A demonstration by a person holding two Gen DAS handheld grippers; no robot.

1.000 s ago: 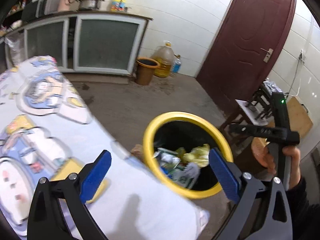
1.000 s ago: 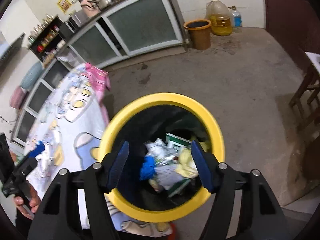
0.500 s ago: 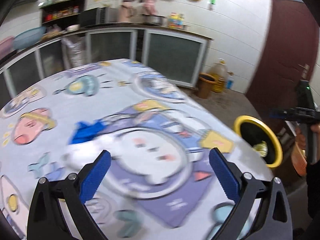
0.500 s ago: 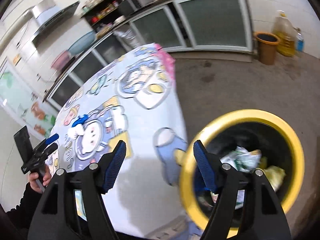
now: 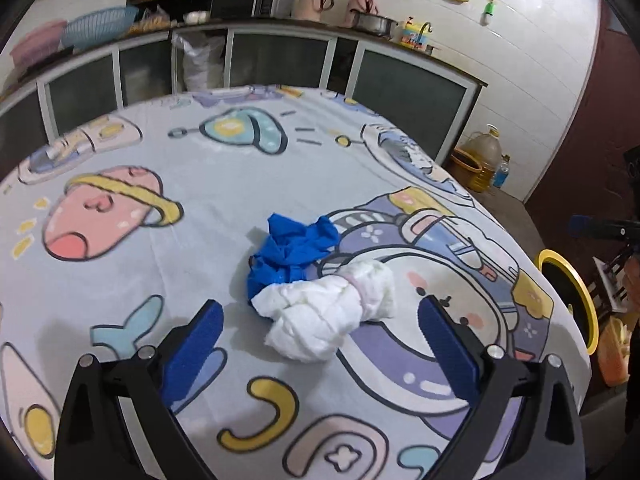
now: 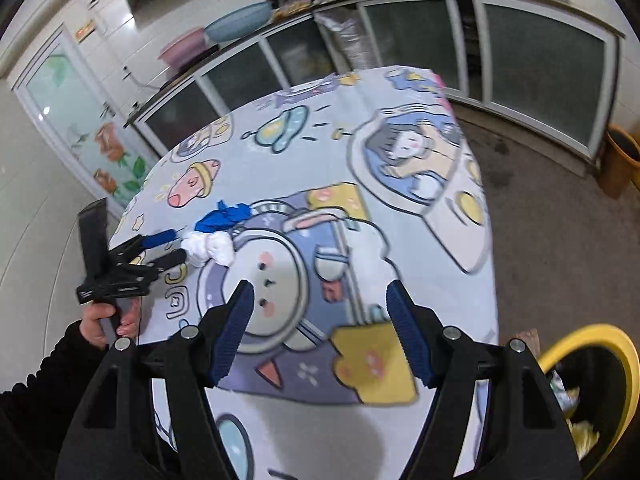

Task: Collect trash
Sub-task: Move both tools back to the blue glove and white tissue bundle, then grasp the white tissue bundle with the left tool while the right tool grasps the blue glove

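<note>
Holding mixed trash, seemingly: yellow-rimmed bin (image 6: 624,364)

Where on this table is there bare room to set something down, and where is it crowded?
Nearly all of the cartoon tablecloth is bare: the whole far half toward the cabinets, and the near edge by the yellow-rimmed bin. The only clutter sits mid-table, where the blue crumpled trash touches the white wad, with the open left gripper right before them.

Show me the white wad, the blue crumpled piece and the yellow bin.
white wad (image 5: 326,314), left wrist view, its middle
blue crumpled piece (image 5: 294,250), left wrist view, its centre folds
yellow bin (image 6: 624,364), right wrist view, its rim
</note>
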